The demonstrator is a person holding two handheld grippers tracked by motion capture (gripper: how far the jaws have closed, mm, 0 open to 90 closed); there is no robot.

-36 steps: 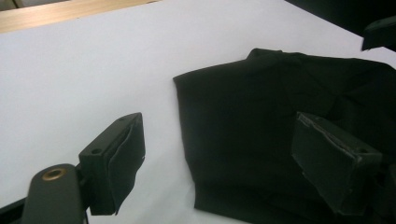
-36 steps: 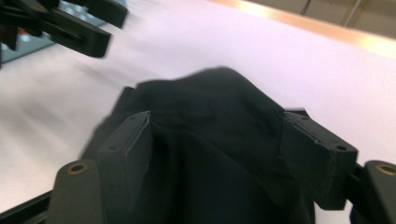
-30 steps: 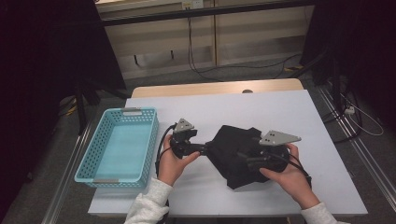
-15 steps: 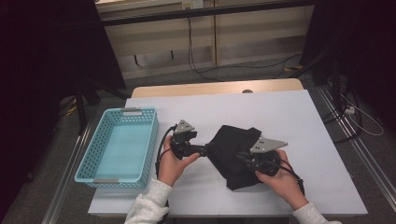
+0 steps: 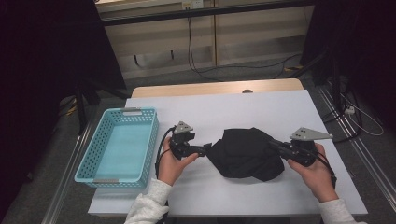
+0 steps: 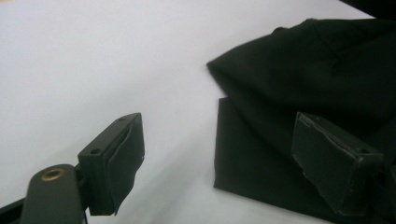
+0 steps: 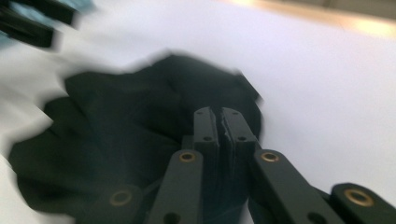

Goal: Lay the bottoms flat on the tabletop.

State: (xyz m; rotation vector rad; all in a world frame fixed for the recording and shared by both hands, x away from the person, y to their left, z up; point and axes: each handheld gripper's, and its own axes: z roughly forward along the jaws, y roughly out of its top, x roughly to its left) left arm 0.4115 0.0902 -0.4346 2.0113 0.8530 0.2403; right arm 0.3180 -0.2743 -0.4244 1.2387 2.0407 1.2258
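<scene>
A black cloth [image 5: 245, 156] lies bunched in a rounded heap on the white table [image 5: 233, 105]. My right gripper [image 5: 272, 143] reaches into its right side. In the right gripper view the jaws [image 7: 220, 119] are pressed together over the dark fabric [image 7: 116, 121], having just closed on a fold of it. My left gripper [image 5: 205, 149] rests at the cloth's left tip. In the left gripper view its pads [image 6: 123, 154] stand wide apart. The cloth's corner [image 6: 327, 70] lies ahead and under the right pad, not pinched.
A light blue plastic basket [image 5: 126, 112] stands with nothing in it at the left edge of the table, just left of my left hand. Bare white tabletop stretches behind the cloth to the wooden far edge [image 5: 215, 88]. Cables lie on the floor beyond.
The right gripper went into the cloth, shut, then drew back to the right. The cloth changed from a flat diamond to a rounded heap. The left gripper stayed put.
</scene>
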